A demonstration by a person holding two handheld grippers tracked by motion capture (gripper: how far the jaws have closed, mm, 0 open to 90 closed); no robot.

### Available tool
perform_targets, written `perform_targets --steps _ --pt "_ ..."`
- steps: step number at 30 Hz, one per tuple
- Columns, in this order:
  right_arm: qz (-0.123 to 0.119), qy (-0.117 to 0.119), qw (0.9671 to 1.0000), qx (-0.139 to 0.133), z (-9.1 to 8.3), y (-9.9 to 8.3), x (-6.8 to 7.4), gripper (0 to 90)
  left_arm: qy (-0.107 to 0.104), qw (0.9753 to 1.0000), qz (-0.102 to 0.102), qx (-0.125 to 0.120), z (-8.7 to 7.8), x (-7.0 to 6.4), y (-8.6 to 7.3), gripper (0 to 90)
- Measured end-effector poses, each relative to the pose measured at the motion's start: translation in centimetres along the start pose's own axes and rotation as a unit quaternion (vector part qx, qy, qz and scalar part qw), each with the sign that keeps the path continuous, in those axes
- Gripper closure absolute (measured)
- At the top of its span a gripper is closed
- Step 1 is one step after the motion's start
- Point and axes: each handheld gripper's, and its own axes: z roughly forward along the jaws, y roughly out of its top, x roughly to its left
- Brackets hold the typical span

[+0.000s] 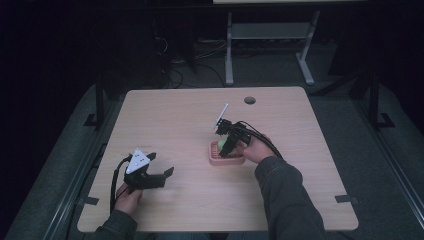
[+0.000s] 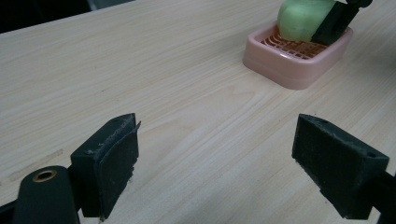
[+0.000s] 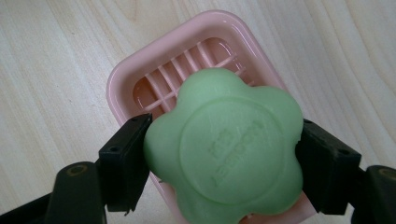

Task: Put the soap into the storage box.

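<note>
One green flower-shaped soap (image 3: 224,149) gripped by right claw (image 3: 224,158); left claw (image 2: 215,163) gapes.

Right gripper (image 3: 224,172) clamps green soap (image 3: 224,149) over pink dish (image 3: 187,51)

Soap (image 3: 224,149) over the soap dish (image 3: 140,70) at mid-table (image 1: 175,115), right of the left tool (image 1: 160,172).

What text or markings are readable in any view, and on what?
Embossed lettering in the round centre of the green soap: two short lines, too soft and blurred to read.
Pink soap dish: no text seen.
Table: no text or labels seen.
Grey plate on the left gripper: a few dark dots, no readable text.
Nothing else legible.
</note>
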Motion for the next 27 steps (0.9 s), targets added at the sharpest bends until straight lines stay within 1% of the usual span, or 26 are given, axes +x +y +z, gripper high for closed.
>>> perform_targets --steps 9,20,27 --pt "0.003 -0.004 1.0 0.0 0.15 0.0 -0.03 26.0 0.002 1.0 0.001 0.001 -0.02 0.06 0.0 14.4" --pt "0.005 -0.001 1.0 -0.001 0.23 0.06 -0.04 26.0 0.002 1.0 0.0 -0.001 -0.03 0.08 0.01 14.3" --pt "0.005 -0.004 1.0 0.004 0.35 -0.01 -0.15 26.0 0.003 1.0 0.0 -0.001 -0.03 0.09 0.01 14.3"
